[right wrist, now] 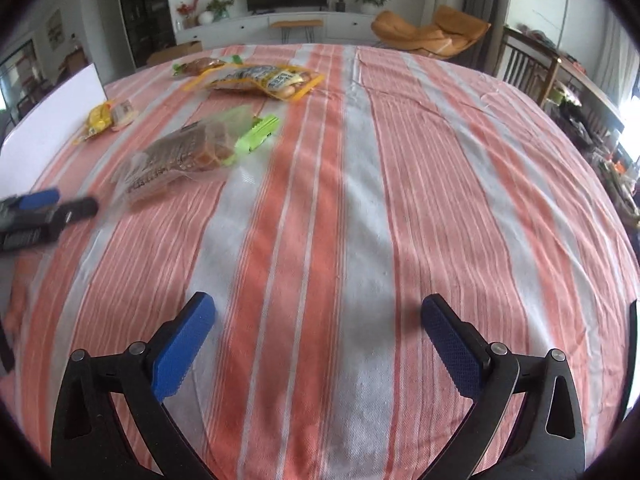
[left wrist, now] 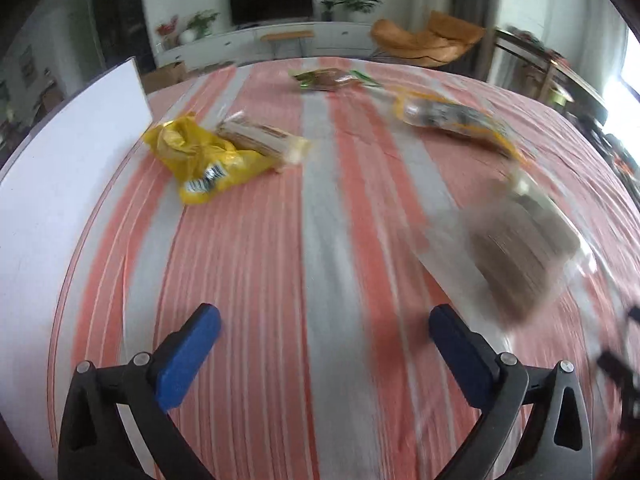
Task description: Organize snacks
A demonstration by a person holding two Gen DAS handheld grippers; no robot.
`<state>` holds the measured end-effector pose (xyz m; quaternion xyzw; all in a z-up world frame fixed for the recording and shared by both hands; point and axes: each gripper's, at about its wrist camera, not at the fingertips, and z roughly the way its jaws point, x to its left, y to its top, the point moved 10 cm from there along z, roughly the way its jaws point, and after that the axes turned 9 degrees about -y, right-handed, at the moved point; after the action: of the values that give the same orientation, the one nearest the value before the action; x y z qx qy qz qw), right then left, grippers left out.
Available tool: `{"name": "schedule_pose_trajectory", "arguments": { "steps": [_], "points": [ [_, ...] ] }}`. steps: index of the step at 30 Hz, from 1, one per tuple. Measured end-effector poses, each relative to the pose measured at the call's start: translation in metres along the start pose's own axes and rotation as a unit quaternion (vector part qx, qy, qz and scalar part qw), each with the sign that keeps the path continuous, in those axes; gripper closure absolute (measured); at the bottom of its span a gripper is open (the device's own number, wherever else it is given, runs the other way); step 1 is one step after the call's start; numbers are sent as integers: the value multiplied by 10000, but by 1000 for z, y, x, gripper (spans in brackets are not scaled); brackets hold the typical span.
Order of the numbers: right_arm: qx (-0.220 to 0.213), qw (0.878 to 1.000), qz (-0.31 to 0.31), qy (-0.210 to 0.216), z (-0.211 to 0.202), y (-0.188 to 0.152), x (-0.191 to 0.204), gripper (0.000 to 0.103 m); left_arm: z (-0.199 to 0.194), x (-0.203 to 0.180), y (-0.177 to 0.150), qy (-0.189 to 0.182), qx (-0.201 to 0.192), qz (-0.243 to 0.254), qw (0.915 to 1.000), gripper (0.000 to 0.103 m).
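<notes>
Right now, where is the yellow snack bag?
In the left wrist view the yellow snack bag lies far left on the striped tablecloth, touching a small cracker packet, beside the white board.

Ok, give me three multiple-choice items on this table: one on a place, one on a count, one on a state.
1. Where does the white board stand?
A. At the table's left edge
B. At its right edge
C. In its middle

2. How many snack packs lie on the striped cloth?
A. Two
B. Five
C. Eight

3. What do the right gripper's fingers hold?
A. A yellow pack
B. A green clip
C. Nothing

Answers:
1 A, it rises beside the yellow pack on the left.
2 B, yellow pack, small wafer pack, bread bag, nut bag, far brown pack.
3 C, only cloth shows between them.
</notes>
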<state>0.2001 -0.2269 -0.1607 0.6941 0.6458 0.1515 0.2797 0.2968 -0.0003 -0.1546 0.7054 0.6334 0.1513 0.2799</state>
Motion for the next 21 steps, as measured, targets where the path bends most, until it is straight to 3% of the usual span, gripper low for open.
{"name": "schedule_pose_trajectory", "arguments": {
  "steps": [21],
  "points": [
    [-5, 10000, 27, -5, -2, -5, -2, 0, -1, 0, -5, 5, -10, 13, 10000, 0]
  ]
}}
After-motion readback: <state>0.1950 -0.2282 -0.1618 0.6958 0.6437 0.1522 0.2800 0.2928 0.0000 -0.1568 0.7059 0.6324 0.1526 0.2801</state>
